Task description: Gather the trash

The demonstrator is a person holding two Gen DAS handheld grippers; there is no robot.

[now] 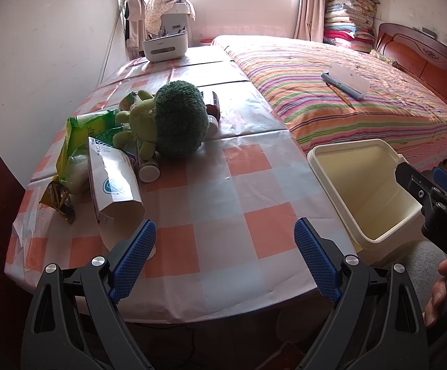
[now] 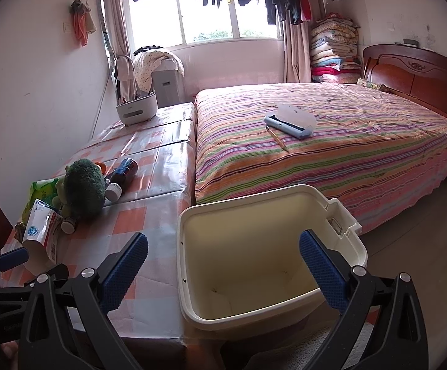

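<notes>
Both the left gripper [image 1: 225, 240] and right gripper [image 2: 223, 256] gape wide and empty, so grabbing the plush broccoli [image 1: 180, 117] instead of the torn carton [image 1: 115, 182] looks possible.

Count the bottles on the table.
2 visible: a dark bottle lying behind the broccoli plush, and a small bottle lying between plush and paper bag. More may be hidden.
</notes>
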